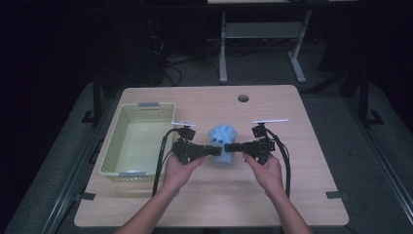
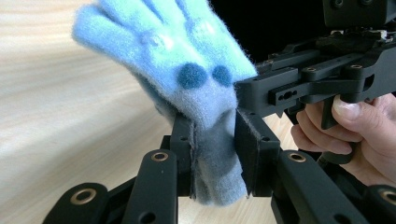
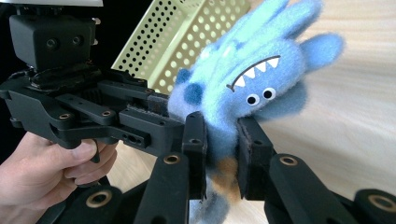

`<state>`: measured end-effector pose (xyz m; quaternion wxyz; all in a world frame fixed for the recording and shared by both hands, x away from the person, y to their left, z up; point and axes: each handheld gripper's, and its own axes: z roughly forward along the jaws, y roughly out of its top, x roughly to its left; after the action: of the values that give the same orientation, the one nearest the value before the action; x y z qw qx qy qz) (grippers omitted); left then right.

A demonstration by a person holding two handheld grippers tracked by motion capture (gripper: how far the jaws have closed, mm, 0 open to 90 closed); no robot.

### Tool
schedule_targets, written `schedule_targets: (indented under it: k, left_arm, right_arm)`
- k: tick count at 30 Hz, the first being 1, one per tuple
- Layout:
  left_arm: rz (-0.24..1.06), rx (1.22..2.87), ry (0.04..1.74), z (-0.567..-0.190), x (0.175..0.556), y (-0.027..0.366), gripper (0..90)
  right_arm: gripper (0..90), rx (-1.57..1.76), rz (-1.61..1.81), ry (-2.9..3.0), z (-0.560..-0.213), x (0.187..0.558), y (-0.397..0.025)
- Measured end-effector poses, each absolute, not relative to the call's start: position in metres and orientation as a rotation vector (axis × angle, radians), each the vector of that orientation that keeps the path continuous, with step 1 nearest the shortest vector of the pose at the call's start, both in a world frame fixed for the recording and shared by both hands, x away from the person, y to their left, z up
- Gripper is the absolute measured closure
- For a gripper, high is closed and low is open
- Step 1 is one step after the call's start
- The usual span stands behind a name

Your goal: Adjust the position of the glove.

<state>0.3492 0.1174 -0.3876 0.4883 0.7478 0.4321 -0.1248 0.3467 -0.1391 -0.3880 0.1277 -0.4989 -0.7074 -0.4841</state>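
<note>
**Blue glove held between both tools**

The blue glove (image 1: pixel 222 140), fuzzy with a toothy face, hangs over the middle of the table (image 1: pixel 302 195), right of the yellow basket (image 1: pixel 117 146). Its cuff is hidden between jaws and partly cut off low in both gripper views. The left tool (image 1: pixel 216 151) and right tool (image 1: pixel 230 147) each clamp the cuff. Its fingers point to the far side, long axis running near to far.

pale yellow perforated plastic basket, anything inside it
The pale yellow perforated plastic basket looks empty in the high view, its floor bare; its near right corner is hidden behind the left gripper.
</note>
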Motion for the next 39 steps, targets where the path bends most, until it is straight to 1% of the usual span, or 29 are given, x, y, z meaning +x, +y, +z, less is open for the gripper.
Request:
schedule_targets:
  k: [17, 39]
  left_arm:
    - [-0.249, 1.796, 1.07, -0.359, 0.356, 0.153, 68.9]
    - [-0.192, 1.756, 1.094, -0.344, 0.357, 0.197, 69.3]
  right_arm:
    - [75.9, -1.381, -1.434, -2.077, -0.364, 0.365, -0.103]
    - [75.9, -1.3, -1.441, -2.114, -0.349, 0.38, -0.059]
